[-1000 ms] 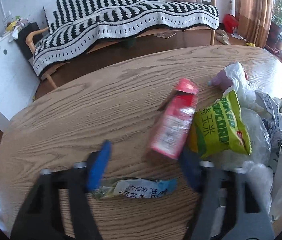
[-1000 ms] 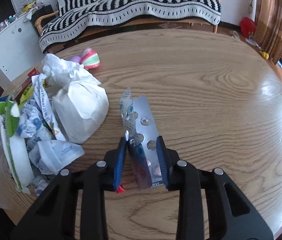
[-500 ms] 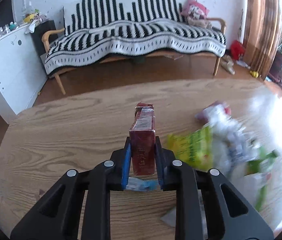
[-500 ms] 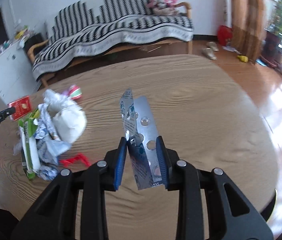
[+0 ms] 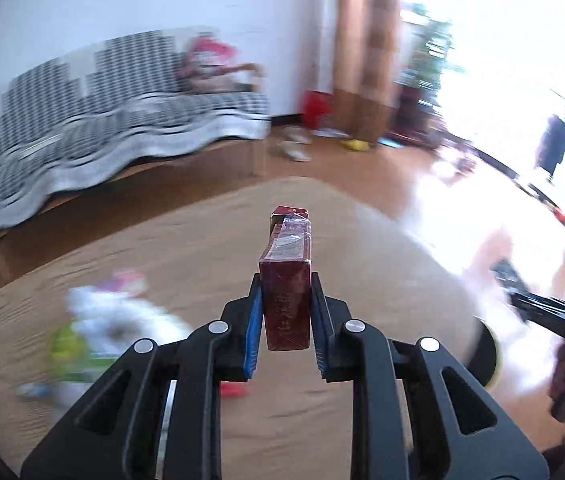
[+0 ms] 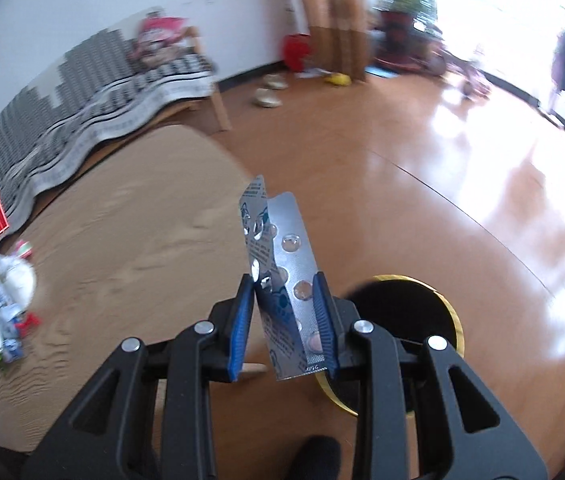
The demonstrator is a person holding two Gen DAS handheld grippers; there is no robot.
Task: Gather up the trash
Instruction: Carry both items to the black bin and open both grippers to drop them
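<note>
Left gripper [image 5: 285, 322] clamps red box [image 5: 287, 280]; right gripper [image 6: 284, 320] pinches blister pack [image 6: 286, 276] — trash pile [image 5: 102, 336] blurred.

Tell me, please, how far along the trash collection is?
Midway. In hand: the left tongs grip a red box; the right tongs grip a blister pack near the black bin. Nothing visibly binned. Left: a wrapper pile on the table.

The left gripper [image 5: 285, 322] with blue-padded fingers clamps a dark red cardboard box [image 5: 287, 280] upright above the oval wooden table [image 5: 186, 248], with a blurred heap of white and green wrappers [image 5: 98, 332] (details unreadable) at nine o'clock.
</note>
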